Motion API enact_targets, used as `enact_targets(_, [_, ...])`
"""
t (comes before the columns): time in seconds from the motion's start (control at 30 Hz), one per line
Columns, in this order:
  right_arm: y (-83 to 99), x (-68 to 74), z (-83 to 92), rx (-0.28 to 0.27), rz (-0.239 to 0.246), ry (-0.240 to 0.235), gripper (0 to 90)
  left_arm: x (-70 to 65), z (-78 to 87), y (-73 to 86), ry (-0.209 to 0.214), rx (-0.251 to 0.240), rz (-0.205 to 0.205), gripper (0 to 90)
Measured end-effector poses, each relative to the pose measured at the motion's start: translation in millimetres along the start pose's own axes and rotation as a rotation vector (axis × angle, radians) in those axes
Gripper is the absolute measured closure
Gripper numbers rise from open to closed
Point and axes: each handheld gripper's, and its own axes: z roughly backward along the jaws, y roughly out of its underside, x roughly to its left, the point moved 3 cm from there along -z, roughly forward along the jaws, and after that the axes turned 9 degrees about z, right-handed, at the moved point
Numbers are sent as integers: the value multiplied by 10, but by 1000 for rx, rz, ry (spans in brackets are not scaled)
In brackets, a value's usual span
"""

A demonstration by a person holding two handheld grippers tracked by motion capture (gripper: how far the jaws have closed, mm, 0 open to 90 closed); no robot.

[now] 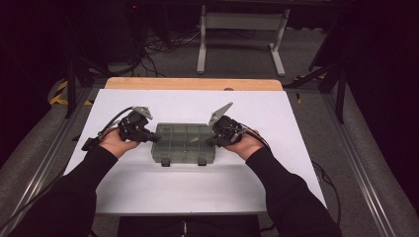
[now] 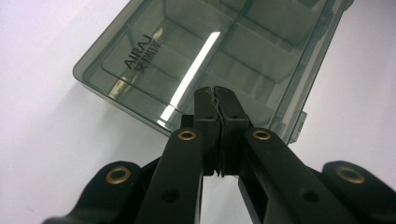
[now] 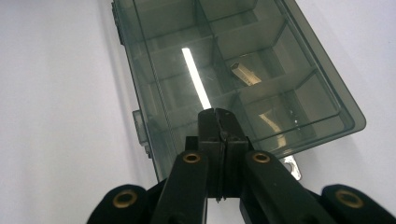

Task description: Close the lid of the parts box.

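Note:
A smoky clear plastic compartment box [image 1: 184,143] lies lid-down-shut on the white table top [image 1: 148,187], its two latches facing the person. My left gripper [image 1: 157,138] rests at the box's left end, jaws shut with nothing between them; in the left gripper view its tips [image 2: 215,95] sit over the lid [image 2: 201,51]. My right gripper [image 1: 210,141] is at the box's right end, also shut and empty; its tips [image 3: 217,116] hover over the lid [image 3: 233,70]. A small pale metal piece [image 3: 245,74] lies in one compartment.
The white board sits on a wooden table whose far edge [image 1: 192,83] shows behind it. A white metal stand [image 1: 242,29] and cables are on the floor beyond. Aluminium rails [image 1: 356,168] run along both sides.

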Motion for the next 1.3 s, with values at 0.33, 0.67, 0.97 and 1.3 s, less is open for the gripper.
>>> enact_targets(0.33, [7, 13, -23, 13, 4, -13, 900, -28, -41, 1, 13, 36, -15, 890])
enact_targets(0.67, [21, 28, -48, 29, 6, -28, 900, -50, -87, 3, 14, 65, -36, 891])
enact_targets(0.97, [23, 50, -61, 40, 15, -21, 899, -45, -93, 11, 12, 79, -43, 890])
enact_targets(1.3, [21, 62, -70, 40, 24, -17, 899, -60, -109, 10, 9, 84, -54, 891])
